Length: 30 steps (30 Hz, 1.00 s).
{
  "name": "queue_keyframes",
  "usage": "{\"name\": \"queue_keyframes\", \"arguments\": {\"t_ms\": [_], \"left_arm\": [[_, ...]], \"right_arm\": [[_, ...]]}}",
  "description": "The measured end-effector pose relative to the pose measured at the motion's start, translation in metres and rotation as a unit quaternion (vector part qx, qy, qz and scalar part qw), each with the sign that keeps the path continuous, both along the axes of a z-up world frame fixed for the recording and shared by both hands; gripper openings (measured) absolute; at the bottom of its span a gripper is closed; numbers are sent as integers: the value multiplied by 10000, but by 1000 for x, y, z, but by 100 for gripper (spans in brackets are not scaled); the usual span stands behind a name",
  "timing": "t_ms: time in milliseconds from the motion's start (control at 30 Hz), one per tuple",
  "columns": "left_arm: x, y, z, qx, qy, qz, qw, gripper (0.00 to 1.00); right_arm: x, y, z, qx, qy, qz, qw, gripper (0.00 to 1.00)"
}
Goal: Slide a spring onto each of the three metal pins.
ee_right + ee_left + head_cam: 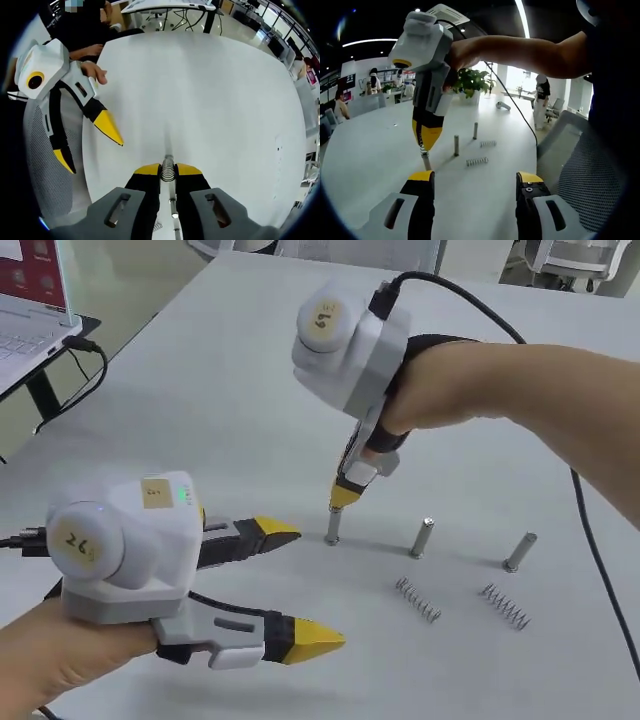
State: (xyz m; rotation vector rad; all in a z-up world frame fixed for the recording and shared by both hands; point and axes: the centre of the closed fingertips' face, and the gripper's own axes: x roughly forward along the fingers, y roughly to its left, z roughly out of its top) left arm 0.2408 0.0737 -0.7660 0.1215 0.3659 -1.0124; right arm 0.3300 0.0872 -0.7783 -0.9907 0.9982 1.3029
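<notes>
currently, right gripper (345, 498) pinches a spring (169, 170) over the end pin (332, 530). left gripper (318, 586) spread wide, empty.

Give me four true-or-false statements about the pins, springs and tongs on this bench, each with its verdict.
1. The right tongs grip a spring just over the leftmost pin. True.
2. The left tongs are shut on a spring. False: they are open and hold nothing.
3. Two loose springs lie on the table near the pins. True.
4. Every pin already carries a spring. False: the middle pin and the right-hand pin stand bare.
</notes>
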Motion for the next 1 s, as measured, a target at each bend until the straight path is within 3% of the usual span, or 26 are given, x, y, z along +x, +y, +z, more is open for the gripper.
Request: {"name": "queue_keyframes", "arguments": {"t_ms": [533, 800, 1000], "left_arm": [[0, -1, 1, -17, 5, -26, 10000, 61], [0, 0, 1, -27, -1, -11, 10000, 60], [0, 1, 0, -19, 12, -9, 10000, 60]], "right_arm": [[5, 0, 1, -114, -58, -16, 9999, 8], [5, 0, -3, -166, -30, -21, 9999, 8], [3, 0, -14, -277, 16, 1, 9996, 8]]}}
